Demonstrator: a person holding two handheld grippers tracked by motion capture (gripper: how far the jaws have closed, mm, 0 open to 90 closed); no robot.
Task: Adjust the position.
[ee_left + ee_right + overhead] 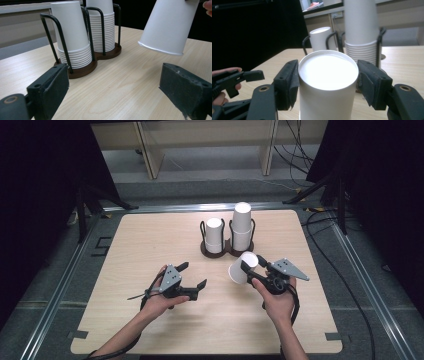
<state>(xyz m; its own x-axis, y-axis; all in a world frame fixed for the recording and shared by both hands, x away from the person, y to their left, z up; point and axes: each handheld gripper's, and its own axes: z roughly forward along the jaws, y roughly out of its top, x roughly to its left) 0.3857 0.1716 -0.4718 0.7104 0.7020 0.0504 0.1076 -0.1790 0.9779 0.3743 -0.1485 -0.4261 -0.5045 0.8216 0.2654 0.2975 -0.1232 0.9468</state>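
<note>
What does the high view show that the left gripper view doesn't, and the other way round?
High view alone: both hands, the left gripper, the right gripper shut on the single paper cup, the whole table, and the floor beyond.
Left gripper view alone: a close look at the nested rims in the shorter cup stack and the cup's open rim tilted above the tabletop.
Both: the dark wire holder, the taller stack, the held cup.
</note>
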